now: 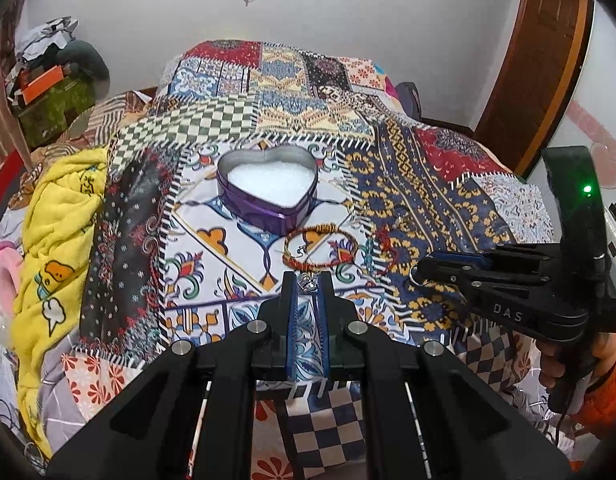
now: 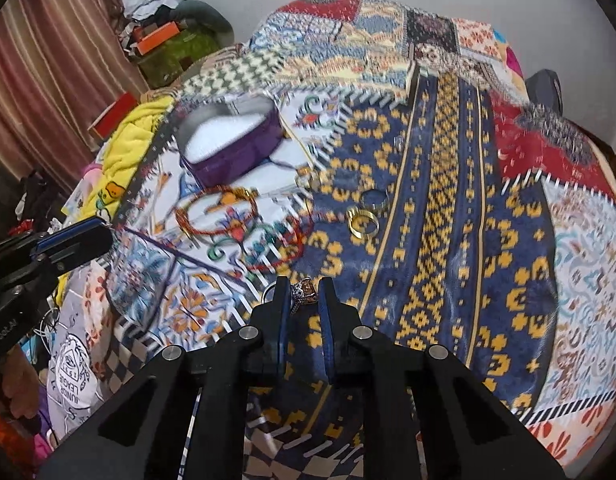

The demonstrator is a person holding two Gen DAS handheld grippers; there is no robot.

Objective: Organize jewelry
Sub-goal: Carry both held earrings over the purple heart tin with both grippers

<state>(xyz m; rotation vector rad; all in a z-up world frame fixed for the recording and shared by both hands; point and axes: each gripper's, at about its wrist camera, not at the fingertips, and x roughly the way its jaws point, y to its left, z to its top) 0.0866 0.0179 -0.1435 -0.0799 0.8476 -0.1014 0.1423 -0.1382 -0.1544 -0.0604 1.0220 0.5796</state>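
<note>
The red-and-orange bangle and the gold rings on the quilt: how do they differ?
The red-and-orange bangle is one wide thread-wrapped hoop; the gold rings are small, smooth metal bands, two side by side. The bangle lies on the white floral patch beside the heart-shaped tin; the rings lie farther from it, on the blue patch. All lie loose on the quilt.

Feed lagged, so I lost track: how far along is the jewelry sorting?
Nothing looks stored yet: the heart-shaped tin shows only white padding. In hand: left gripper pinches a small silver piece, right gripper a jeweled ring. Left on the quilt: red-orange bangle and gold rings.
</note>
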